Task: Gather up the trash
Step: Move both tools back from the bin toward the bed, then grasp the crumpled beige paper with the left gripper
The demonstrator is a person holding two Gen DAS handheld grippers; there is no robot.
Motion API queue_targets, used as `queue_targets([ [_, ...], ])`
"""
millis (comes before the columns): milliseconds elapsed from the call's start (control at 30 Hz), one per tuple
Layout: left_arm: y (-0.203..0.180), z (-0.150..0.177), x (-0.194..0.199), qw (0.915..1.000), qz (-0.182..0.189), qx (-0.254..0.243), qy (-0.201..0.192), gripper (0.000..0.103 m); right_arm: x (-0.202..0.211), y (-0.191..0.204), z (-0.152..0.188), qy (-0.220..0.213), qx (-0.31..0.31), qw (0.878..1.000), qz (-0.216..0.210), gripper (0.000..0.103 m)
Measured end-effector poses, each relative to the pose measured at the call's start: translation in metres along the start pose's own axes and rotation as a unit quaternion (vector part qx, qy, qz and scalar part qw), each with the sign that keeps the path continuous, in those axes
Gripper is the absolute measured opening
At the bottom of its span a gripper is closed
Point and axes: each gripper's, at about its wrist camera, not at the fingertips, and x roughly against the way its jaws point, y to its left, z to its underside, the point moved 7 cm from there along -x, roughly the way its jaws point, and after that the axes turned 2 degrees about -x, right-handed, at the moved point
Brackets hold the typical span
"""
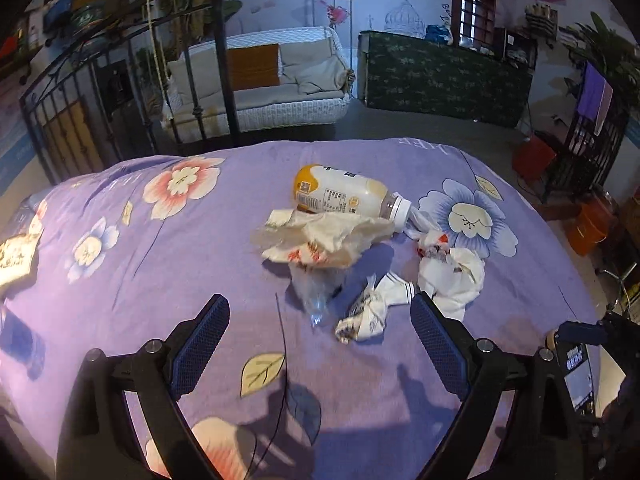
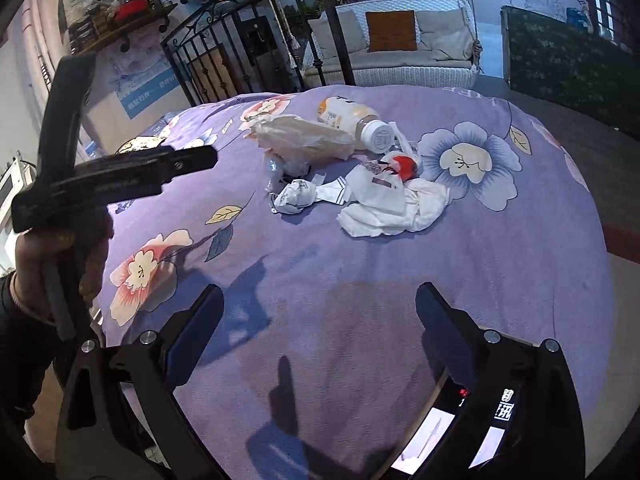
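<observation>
**Trash heaped mid-table, both grippers empty**

A bottle, paper bag and crumpled wrappers lie together near the far edge of the purple floral tablecloth. The left gripper and right gripper hover with jaws spread wide.

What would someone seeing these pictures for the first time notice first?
The eye lands on a small heap of trash in the middle of the purple flowered cloth: a plastic bottle lying on its side, a crumpled paper wrapper against it, and white wads of tissue nearer the camera. Both hand-held grippers, left and right, are open and empty, short of the pile.
</observation>
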Motion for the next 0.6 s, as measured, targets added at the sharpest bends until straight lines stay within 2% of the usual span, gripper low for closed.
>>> queue_targets([
  [100,-0.002,-0.015,-0.032,0.9995,0.017,0.011,0.026,0.090,-0.002,-0.005,-0.003,0.004,0.001,1.000,-0.001,0.095],
  [167,-0.002,-0.020,-0.046,0.9993,0.010,0.017,0.031,0.087,-0.005,-0.007,-0.006,0.008,0.008,1.000,0.003,0.095],
  [200,-0.002,-0.023,-0.052,0.9992,0.009,0.023,0.031,0.082,-0.008,-0.008,-0.008,0.010,0.011,1.000,0.005,0.095],
  [267,-0.004,-0.023,-0.060,0.9986,0.017,0.031,0.039,0.052,-0.011,-0.010,-0.012,0.013,0.013,1.000,0.007,0.095],
  [367,-0.002,-0.022,-0.059,0.9987,0.013,0.039,0.029,0.034,-0.014,-0.012,-0.018,0.014,0.015,1.000,0.007,0.095],
  [433,-0.002,-0.021,-0.053,0.9991,0.015,0.035,0.018,0.027,-0.018,-0.012,-0.023,0.014,0.015,1.000,0.006,0.095],
  [600,0.007,-0.022,-0.027,0.9983,0.020,0.054,-0.015,0.025,-0.030,-0.012,-0.037,0.023,0.000,1.000,-0.010,0.095],
])
